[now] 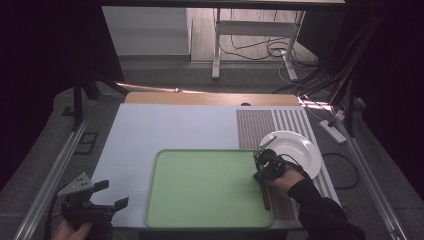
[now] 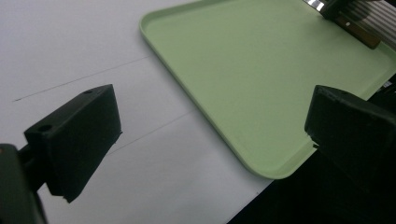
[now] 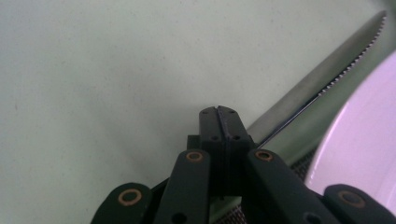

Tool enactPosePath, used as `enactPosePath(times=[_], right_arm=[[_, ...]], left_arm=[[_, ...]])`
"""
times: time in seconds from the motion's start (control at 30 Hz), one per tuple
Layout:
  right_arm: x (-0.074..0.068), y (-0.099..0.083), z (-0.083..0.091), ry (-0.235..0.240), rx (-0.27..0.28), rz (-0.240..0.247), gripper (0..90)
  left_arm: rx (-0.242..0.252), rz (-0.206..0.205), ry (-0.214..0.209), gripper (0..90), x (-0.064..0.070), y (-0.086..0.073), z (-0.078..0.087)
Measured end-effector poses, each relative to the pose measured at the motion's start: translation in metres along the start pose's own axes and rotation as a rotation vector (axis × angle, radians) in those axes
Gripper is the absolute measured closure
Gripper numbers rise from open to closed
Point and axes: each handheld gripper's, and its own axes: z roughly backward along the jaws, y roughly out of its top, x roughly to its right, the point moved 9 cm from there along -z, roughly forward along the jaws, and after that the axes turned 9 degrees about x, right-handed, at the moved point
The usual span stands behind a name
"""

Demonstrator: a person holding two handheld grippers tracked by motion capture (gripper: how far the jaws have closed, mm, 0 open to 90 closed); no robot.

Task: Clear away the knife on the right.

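Observation:
A knife with a brown handle point(image 1: 266, 196) lies along the right edge of the green tray point(image 1: 210, 187), its serrated blade point(image 3: 327, 70) pointing away from me, between the tray and the white plate point(image 1: 300, 150). My right gripper point(image 1: 261, 156) sits over the knife's middle. Its jaws point(image 3: 219, 112) are pressed together with nothing in the seam, and the blade comes out from behind them to the upper right. My left gripper point(image 1: 112, 194) hovers open above the white table near the tray's front left corner point(image 2: 261, 70), holding nothing. The knife handle point(image 2: 359, 31) also appears far off in the left gripper view.
A striped brown placemat point(image 1: 270, 122) lies under the plate at the table's right. The pale blue-white table top point(image 1: 170, 125) stretches left of and behind the tray. Metal rails run along both sides, and cables lie on the floor beyond.

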Motion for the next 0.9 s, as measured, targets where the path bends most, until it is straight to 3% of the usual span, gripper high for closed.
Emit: enactPosePath(times=[0.23,0.4,0.5,0.67,0.9], right_arm=[[0.001,0.000,0.003,-0.012,0.006,0.010,89.0],[0.001,-0.004,0.007,-0.018,-0.007,-0.017,89.0],[0.001,-0.005,0.009,-0.021,-0.005,-0.009,89.0],[-0.004,0.005,0.015,-0.013,0.060,0.024,88.1],[-0.013,0.014,0.020,-0.029,0.114,0.049,72.7]], left_arm=[[0.000,-0.001,-0.001,3.4,0.000,0.000,0.000],[0.001,0.001,-0.001,3.4,0.000,0.000,0.000],[0.001,-0.001,-0.001,3.4,0.000,0.000,0.000],[0.000,-0.001,0.000,3.4,0.000,0.000,0.000],[-0.002,-0.002,0.001,3.4,0.000,0.000,0.000]])
